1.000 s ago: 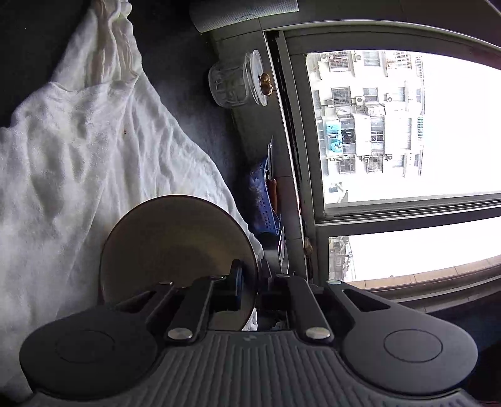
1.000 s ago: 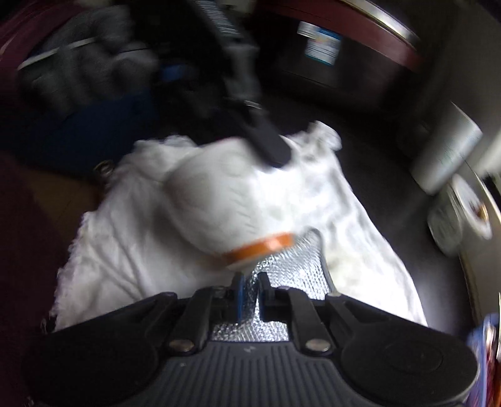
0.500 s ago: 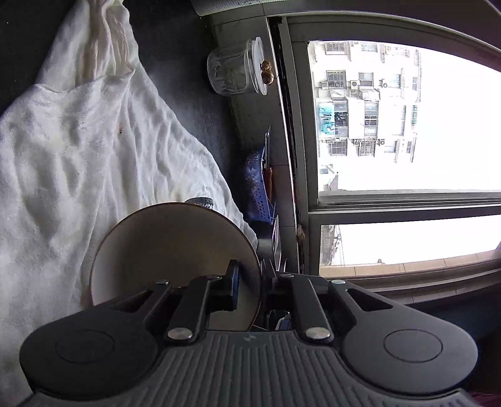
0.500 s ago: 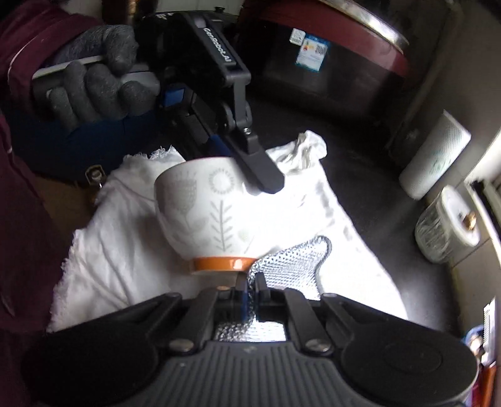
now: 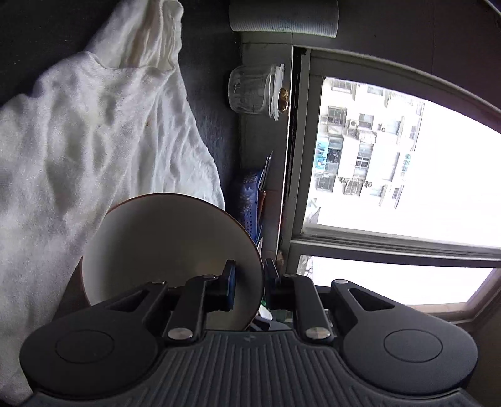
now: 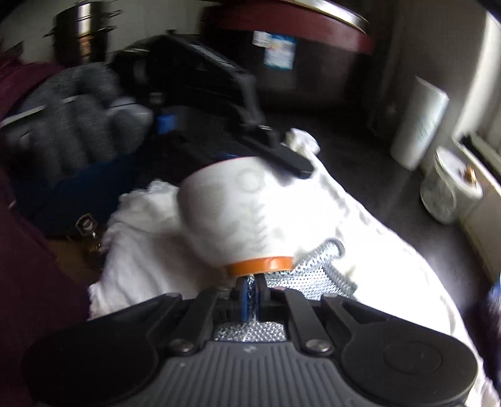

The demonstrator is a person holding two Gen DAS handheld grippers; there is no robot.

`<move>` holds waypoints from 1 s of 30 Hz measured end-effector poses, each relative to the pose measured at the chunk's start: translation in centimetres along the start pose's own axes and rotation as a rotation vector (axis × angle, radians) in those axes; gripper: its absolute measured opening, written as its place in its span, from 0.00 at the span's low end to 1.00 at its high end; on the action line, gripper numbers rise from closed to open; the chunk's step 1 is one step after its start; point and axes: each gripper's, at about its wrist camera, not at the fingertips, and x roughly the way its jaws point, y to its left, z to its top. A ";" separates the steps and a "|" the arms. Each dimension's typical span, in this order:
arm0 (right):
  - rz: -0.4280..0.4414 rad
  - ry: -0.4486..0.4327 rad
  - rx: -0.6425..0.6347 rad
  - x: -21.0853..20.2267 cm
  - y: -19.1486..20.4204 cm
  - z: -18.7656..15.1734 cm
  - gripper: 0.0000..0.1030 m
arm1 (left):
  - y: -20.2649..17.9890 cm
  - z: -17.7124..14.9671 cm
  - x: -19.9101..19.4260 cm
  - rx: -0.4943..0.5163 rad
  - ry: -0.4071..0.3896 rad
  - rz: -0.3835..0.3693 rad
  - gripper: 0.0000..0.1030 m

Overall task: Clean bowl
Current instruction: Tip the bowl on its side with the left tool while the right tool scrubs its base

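Note:
The white bowl (image 5: 169, 247) has a pale inside and a brown rim, and my left gripper (image 5: 249, 283) is shut on that rim, one finger inside and one outside. From the right wrist view the bowl (image 6: 238, 213) shows a grey leaf pattern and an orange foot ring, held tilted above the white towel (image 6: 369, 250). My right gripper (image 6: 249, 296) is shut on a silver mesh scouring cloth (image 6: 300, 278), which lies just under the bowl's foot. The left gripper (image 6: 281, 156) and a grey-gloved hand (image 6: 69, 125) appear blurred behind the bowl.
A white towel (image 5: 78, 141) covers the dark counter. A lidded glass jar (image 5: 253, 90) and a paper towel roll (image 5: 281, 15) stand by the window (image 5: 391, 175). A blue packet (image 5: 250, 200) lies at the sill. A dark pot with a sticker (image 6: 281, 53) stands behind.
The bowl has tipped and shifted right in the right wrist view, with motion blur. The mesh cloth has moved in close under the bowl's orange foot. Both grips are unchanged.

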 end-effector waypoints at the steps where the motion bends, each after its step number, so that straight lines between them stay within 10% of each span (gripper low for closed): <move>1: 0.005 -0.005 -0.008 -0.2 0.2 0.0 0.05 | 0.1 0.0 -0.1 -0.009 -0.003 -0.005 0.16; 21: 0.003 -0.021 0.085 -0.8 -0.3 -0.1 0.04 | 1.1 -0.6 -0.1 -0.050 -0.036 -0.046 0.18; 30: -0.093 -0.065 0.233 -4.3 -2.2 -1.0 0.04 | -1.6 -0.5 1.4 0.150 -0.035 0.066 0.17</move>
